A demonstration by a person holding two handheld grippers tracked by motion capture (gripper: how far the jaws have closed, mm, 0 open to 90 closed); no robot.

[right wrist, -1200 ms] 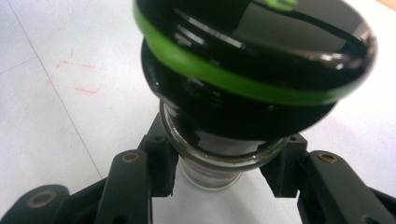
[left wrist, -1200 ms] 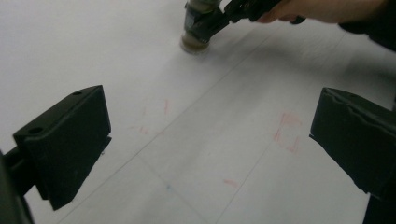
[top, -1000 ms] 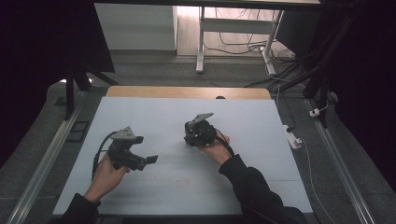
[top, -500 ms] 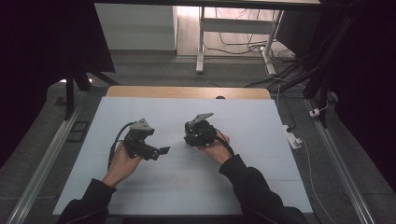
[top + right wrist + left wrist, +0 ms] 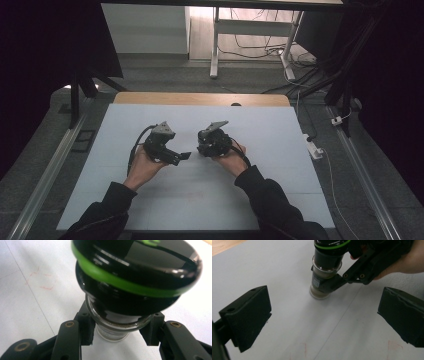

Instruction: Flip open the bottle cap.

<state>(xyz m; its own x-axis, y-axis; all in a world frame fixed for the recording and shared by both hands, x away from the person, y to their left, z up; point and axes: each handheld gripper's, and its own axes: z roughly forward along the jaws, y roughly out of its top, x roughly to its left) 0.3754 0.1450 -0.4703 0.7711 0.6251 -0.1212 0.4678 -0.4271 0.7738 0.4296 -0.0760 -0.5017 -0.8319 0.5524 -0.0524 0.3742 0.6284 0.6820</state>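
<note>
A person is working at a white bench (image 5: 280, 165) with a gripper in each hand. The right gripper (image 5: 210, 146) is clamping a small jar (image 5: 322, 282) by its clear glass body, just under a black lid (image 5: 140, 267) ringed with a green band (image 5: 117, 281). In the right gripper view, the two pads are pressing on opposite sides of the glass below the lid. The jar is standing upright with its base resting on the bench, near the middle of the surface. The right hand (image 5: 231, 161) is gripping the tool from the near side.

The left gripper (image 5: 181, 157) is sitting just beside the jar, its jaws standing wide apart with nothing between them. In the left gripper view those jaws are framing bare bench, and the jar is showing farther off, apart from them. The left hand (image 5: 142, 167) is holding its tool low over the bench, pointing toward the right gripper.
</note>
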